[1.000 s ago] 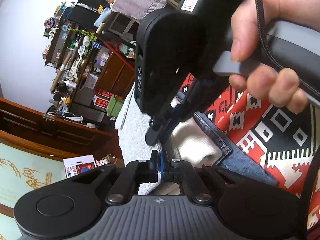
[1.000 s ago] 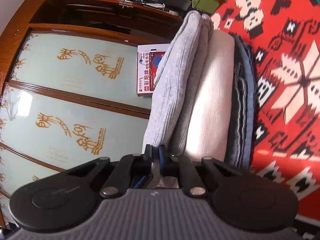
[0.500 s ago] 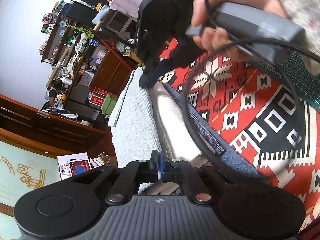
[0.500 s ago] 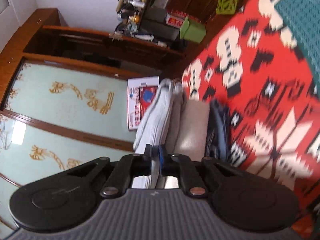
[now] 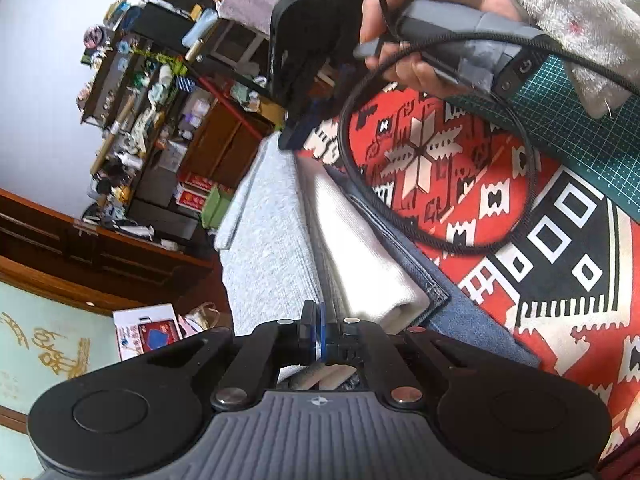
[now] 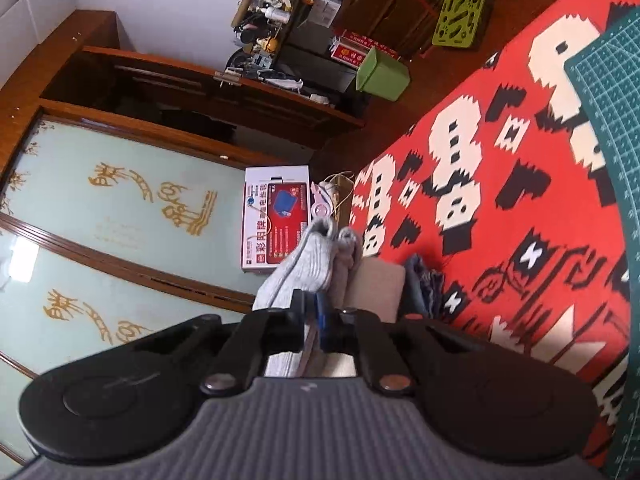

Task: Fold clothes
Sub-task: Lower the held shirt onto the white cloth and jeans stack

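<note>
In the left wrist view, the left claw [image 5: 320, 330] is seen at the lower centre of the frame, its jaws drawn together and clamped on the near edge of the grey knit garment [image 5: 268, 248]. The garment is stretched up the middle of the frame toward the right claw [image 5: 294, 136], which is pinched onto its far edge at upper centre. Beside the grey garment a cream folded garment [image 5: 360, 248] is seen, and to its right a blue denim piece [image 5: 460, 304]; whether the three are stacked together cannot be told. The red patterned cloth [image 5: 520, 208] covers the surface on the right of the frame, with a green cutting mat [image 5: 580, 112] at the upper right. A hand [image 5: 420, 24] with a fluffy white sleeve [image 5: 568, 12] is wrapped around the right claw's handle, and a black cable [image 5: 528, 160] loops below it.

In the right wrist view, the right claw [image 6: 314, 320] is shown closed on the grey garment at lower centre. A white and red box [image 6: 276, 216] lies at the centre left.
</note>
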`<control>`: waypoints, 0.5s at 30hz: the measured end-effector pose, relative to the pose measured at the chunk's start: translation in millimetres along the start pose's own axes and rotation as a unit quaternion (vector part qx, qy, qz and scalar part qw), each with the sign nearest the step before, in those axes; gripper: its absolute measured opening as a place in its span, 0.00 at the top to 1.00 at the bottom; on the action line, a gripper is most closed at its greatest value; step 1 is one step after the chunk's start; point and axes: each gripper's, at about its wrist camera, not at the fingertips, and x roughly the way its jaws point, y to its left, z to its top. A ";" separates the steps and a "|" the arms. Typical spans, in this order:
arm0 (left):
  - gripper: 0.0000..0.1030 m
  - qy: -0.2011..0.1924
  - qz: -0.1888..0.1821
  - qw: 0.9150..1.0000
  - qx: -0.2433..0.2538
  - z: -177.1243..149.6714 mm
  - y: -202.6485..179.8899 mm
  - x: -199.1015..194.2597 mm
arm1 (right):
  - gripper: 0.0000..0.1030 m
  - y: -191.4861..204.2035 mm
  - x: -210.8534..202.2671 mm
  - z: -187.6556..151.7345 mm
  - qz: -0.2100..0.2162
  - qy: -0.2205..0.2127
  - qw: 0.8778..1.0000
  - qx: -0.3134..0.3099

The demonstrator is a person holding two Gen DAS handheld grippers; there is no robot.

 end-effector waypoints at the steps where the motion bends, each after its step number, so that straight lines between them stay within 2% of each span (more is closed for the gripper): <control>1: 0.98 0.002 -0.001 1.000 -0.002 -0.2 0.7 0.9 | 0.94 -0.7 -2.3 1.6 -0.002 -0.002 1.000 -0.002; 7: 0.95 -0.002 0.003 1.000 -0.020 1.9 -0.1 -3.9 | 0.92 0.5 -26.6 -2.7 -0.009 0.004 1.000 -0.029; 15: 0.94 -0.012 0.003 1.000 -0.025 0.9 -5.4 -19.1 | 0.90 10.7 -61.4 -39.8 -0.032 0.039 0.996 -0.073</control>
